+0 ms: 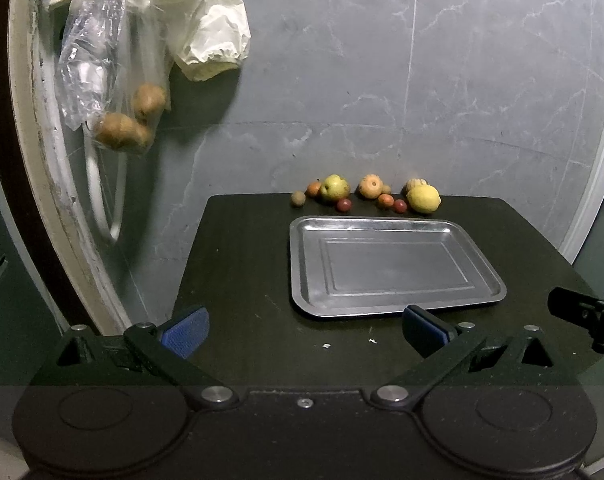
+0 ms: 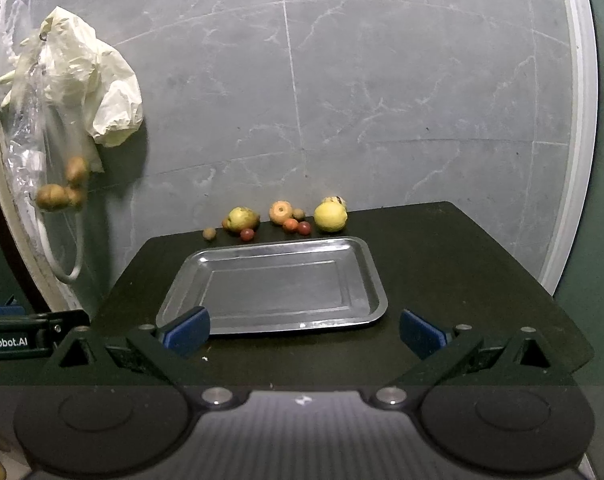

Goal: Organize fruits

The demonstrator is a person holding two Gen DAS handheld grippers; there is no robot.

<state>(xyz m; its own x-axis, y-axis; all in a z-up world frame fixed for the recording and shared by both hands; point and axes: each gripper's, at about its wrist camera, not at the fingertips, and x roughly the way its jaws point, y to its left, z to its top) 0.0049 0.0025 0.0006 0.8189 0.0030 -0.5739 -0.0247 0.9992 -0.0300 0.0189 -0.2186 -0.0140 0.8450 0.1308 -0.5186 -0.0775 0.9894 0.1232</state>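
At frame centre on the dark bench [image 1: 237, 264], empty metal tray [image 1: 390, 266], fruits [image 1: 366, 196] lined behind it, left hand-held gripper [image 1: 306, 330] and right hand-held gripper [image 2: 304, 330] both wide open, holding nothing

My left wrist view looks forward from the counter [image 1: 241, 280]'s near-left edge, my right from the near-right. Both face the wall, sharing the tray [image 1: 390, 264] [image 2: 277, 284] and fruit row beyond.
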